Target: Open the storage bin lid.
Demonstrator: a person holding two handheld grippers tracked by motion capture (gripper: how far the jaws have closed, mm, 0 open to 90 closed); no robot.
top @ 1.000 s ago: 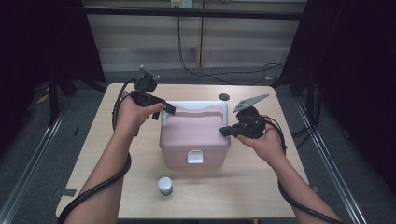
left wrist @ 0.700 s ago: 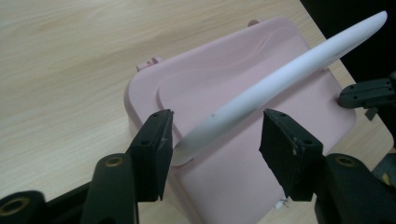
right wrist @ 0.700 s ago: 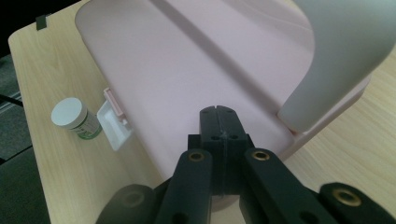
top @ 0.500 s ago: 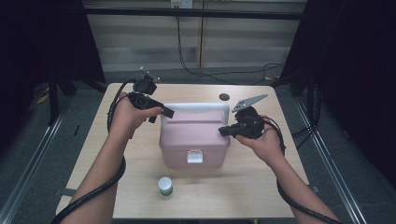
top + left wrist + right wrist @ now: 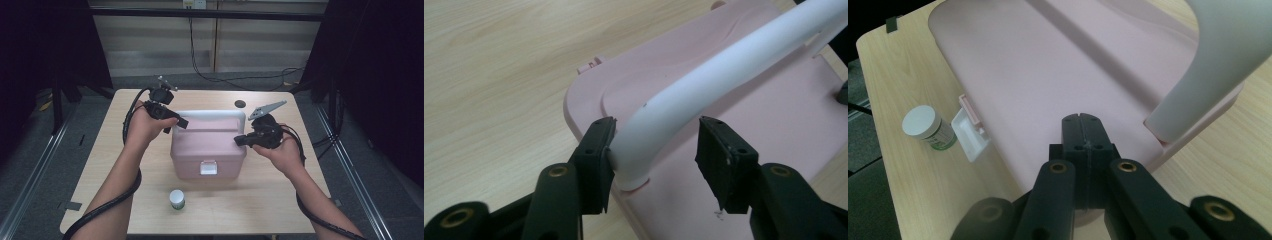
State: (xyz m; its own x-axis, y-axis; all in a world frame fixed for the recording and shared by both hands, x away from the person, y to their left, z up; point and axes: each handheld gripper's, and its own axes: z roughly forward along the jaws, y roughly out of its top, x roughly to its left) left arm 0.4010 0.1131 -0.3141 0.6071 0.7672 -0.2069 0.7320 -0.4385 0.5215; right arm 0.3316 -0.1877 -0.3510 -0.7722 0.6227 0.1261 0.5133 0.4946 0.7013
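Observation:
A pink box [image 5: 207,145] with a white carry handle [image 5: 210,114] stands mid-table, its white latch [image 5: 208,167] facing the near edge. My left gripper [image 5: 181,122] straddles the left end of the handle [image 5: 704,75]. Its jaws have just been closing; one pad [image 5: 599,150] touches the handle and the other [image 5: 724,160] stands apart from it. At the box's right side, my right gripper [image 5: 239,141] is shut with nothing in it, its tips [image 5: 1083,122] over the pink lid [image 5: 1048,65] beside the handle's other end [image 5: 1218,55].
A small white-capped bottle [image 5: 176,199] stands near the front edge, left of the latch [image 5: 970,132]. A dark round spot [image 5: 240,104] lies on the table behind the box. Cables trail from both grippers along the forearms.
The left gripper has eased slightly down and toward the handle's left end. The right hand and the box have stayed put.

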